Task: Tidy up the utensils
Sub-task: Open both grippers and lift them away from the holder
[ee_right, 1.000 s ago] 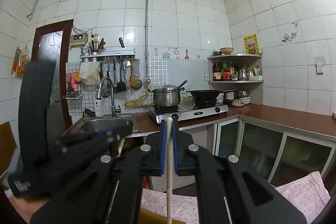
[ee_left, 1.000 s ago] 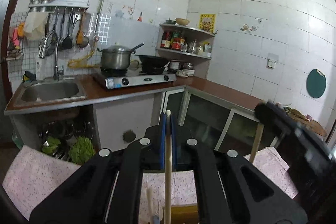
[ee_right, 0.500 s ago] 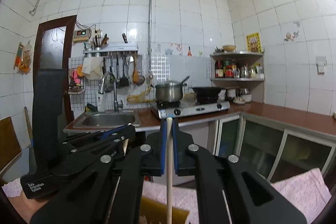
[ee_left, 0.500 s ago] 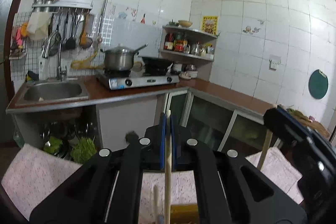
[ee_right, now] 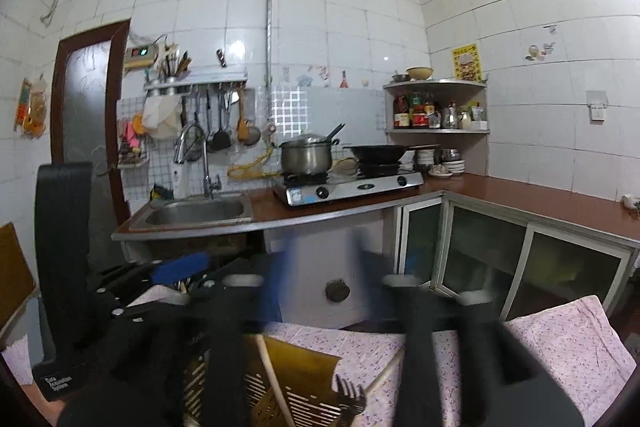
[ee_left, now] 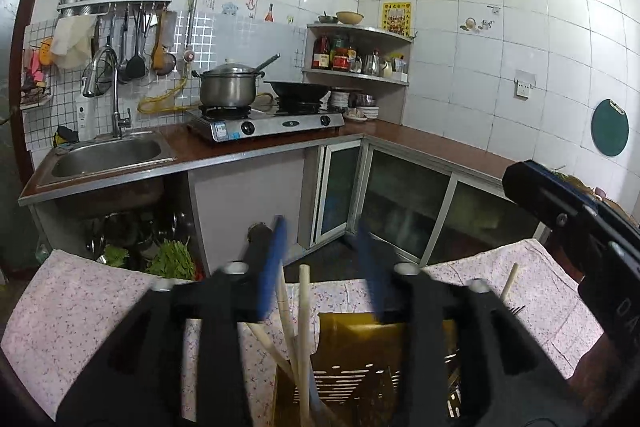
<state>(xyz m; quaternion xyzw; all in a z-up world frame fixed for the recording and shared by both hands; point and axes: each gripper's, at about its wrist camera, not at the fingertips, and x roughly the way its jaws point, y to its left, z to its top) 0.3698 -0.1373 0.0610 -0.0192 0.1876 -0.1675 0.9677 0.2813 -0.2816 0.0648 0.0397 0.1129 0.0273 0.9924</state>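
Note:
My left gripper [ee_left: 322, 263] hangs over a brown slotted utensil holder [ee_left: 360, 343]. Its blue-padded jaws are opening, and a pale chopstick [ee_left: 304, 323] stands free between them in the holder, beside two others. My right gripper [ee_right: 324, 283] hovers over the same holder [ee_right: 304, 363], its jaws also opening. A chopstick [ee_right: 272, 375] leans loose below them, near a black fork [ee_right: 348, 395]. Each gripper shows in the other's view: the right gripper [ee_left: 560, 211] at the right edge, the left gripper [ee_right: 176, 269] at the left.
The holder stands on a table under a floral cloth [ee_left: 80, 307]. Beyond a gap of floor lies an L-shaped counter with a sink [ee_left: 104, 155], a gas stove [ee_left: 264, 123] bearing a pot and a wok, and glass-door cabinets [ee_left: 400, 195]. Greens [ee_left: 172, 259] lie under the sink.
Both grippers were shut, each on an upright chopstick; now both have sprung apart and the chopsticks have dropped into the holder. Both have sunk closer to the holder.

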